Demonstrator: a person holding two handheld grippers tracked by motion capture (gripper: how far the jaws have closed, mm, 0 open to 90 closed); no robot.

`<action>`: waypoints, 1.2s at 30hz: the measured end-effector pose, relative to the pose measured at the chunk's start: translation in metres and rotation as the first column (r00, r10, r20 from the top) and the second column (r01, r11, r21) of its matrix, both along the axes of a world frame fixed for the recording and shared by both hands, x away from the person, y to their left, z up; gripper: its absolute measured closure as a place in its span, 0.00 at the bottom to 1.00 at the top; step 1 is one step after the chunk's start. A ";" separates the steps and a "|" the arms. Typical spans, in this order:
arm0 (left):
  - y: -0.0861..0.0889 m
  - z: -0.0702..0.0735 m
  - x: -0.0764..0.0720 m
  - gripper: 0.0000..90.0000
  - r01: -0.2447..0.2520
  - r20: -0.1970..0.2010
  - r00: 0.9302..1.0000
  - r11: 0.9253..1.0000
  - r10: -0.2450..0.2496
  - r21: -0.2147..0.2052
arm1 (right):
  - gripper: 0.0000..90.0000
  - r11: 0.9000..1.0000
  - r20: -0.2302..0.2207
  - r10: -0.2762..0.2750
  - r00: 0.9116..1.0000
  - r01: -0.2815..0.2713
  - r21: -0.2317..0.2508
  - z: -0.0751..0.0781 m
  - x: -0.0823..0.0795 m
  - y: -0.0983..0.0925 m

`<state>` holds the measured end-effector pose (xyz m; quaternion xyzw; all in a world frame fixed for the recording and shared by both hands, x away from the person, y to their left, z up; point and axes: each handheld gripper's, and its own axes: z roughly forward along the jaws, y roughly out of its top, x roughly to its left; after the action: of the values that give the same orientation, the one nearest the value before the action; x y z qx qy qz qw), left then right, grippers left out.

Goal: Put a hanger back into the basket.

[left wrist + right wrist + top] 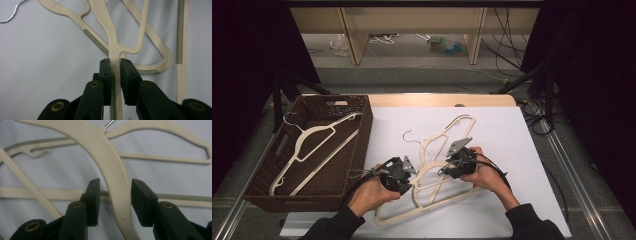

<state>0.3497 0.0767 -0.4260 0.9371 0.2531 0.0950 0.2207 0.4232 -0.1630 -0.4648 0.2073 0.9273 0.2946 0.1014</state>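
Note:
Several cream plastic hangers [447, 131] lie crossed in a pile on the white table cover [512, 150]. My left gripper [413, 175] reaches into the pile from the left. In the left gripper view its jaws [115, 66] are shut on the narrow ribbed arm of one hanger [111, 37]. My right gripper [443, 171] comes in from the right. In the right gripper view it [115, 192] straddles the broad curved shoulder of a hanger [110, 157], with a thin gap showing at each pad, so it stands open.
A brown wicker basket [287, 202] stands at the left of the table with one cream hanger [319, 145] lying inside. A wire hook [409, 136] pokes out from the pile toward the basket. Cables and table legs lie beyond the far edge.

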 end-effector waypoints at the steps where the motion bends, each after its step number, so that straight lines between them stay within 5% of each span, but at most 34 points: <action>1: 0.000 0.000 0.000 0.89 0.000 -0.002 1.000 1.000 0.000 0.000 | 0.71 1.000 0.000 0.003 1.000 -0.003 -0.002 0.000 0.000 0.000; 5: 0.000 -0.001 0.000 0.89 0.003 -0.001 1.000 1.000 -0.003 0.001 | 0.82 0.999 0.021 0.033 0.999 -0.033 -0.005 0.003 -0.001 -0.001; 13: 0.004 -0.002 0.001 0.89 0.036 -0.025 0.999 0.999 -0.036 0.012 | 0.83 0.997 0.068 0.078 0.995 -0.077 -0.018 0.012 -0.008 -0.004; 18: 0.005 -0.004 0.002 0.86 -0.002 -0.031 1.000 0.997 0.000 -0.077 | 0.83 0.996 0.108 0.088 0.990 -0.086 -0.026 0.018 -0.014 -0.005; 24: 0.004 0.006 0.015 0.65 -0.002 -0.029 1.000 0.989 -0.002 -0.151 | 0.84 0.996 0.138 0.090 0.986 -0.088 -0.021 0.026 -0.022 -0.007; 28: -0.003 0.007 0.025 0.63 -0.014 -0.045 0.999 0.976 0.004 -0.216 | 0.84 0.995 0.156 0.099 0.983 -0.098 -0.012 0.030 -0.025 -0.009; 36: -0.014 0.016 0.036 0.64 0.046 -0.041 0.997 0.964 -0.059 -0.264 | 0.85 0.993 0.169 0.115 0.979 -0.114 -0.012 0.037 -0.033 -0.010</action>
<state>0.3861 0.0626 -0.4098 0.9080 0.2439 0.0320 0.3391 0.3898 -0.1733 -0.4275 0.1277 0.9261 0.3154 0.1630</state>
